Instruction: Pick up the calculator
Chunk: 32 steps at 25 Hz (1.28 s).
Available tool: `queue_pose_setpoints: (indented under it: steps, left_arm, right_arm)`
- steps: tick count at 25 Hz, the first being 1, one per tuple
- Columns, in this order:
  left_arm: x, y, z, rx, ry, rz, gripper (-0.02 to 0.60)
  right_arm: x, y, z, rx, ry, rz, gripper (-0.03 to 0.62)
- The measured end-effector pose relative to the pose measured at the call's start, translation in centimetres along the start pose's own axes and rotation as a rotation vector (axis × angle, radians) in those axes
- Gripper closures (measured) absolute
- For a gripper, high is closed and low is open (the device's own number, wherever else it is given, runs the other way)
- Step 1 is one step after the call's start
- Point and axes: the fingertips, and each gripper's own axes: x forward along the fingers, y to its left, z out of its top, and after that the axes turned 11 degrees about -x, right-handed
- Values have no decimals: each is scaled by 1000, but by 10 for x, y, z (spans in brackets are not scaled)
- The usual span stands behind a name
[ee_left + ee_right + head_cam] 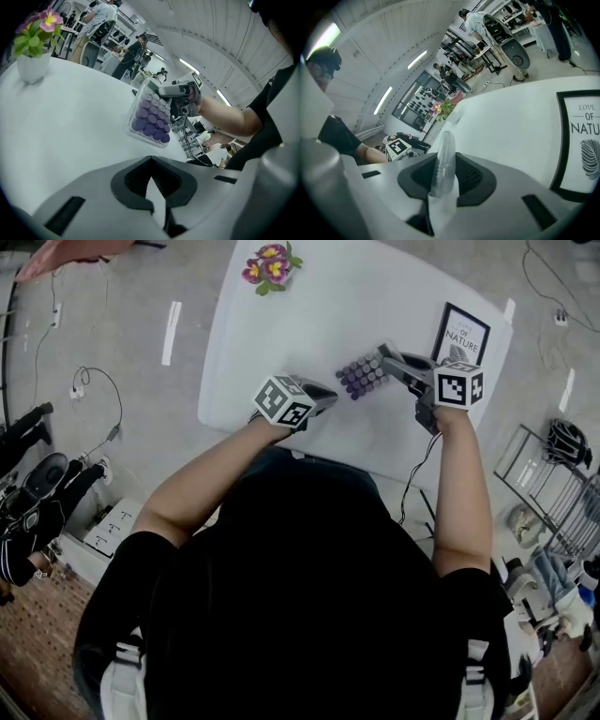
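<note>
The calculator [364, 376] is a clear case with rows of round purple keys. It hangs tilted above the white table [281, 343], right of centre. My right gripper [394, 360] is shut on its right edge; in the right gripper view that clear edge [443, 159] stands upright between the dark pads. The left gripper view shows the calculator [151, 118] face-on and off the tabletop, held from above by the right gripper [161, 90]. My left gripper [323, 397] hovers left of the calculator, apart from it, its jaws together with nothing between them.
A white pot of pink and yellow flowers [272, 266] stands at the table's far left edge. A black-framed print [460, 336] stands at the far right, just behind the right gripper. A wire rack [553, 484] is on the floor to the right.
</note>
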Motion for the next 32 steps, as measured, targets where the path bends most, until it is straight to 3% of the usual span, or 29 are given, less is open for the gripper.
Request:
queue_pose_setpoints:
  steps: [6,18,32]
  left_arm:
    - [-31,-11,7,77,-15,14,566]
    - [-124,-8,48,169,-160,86,566]
    - [-177,-28,51,260,-221,73,566]
  right_arm:
    - [-23,29,21,-18,-68,-41,487]
    - [-61,78,35,-87,-164,-147,487]
    - [-89,130,14,-93,-268,-243,487]
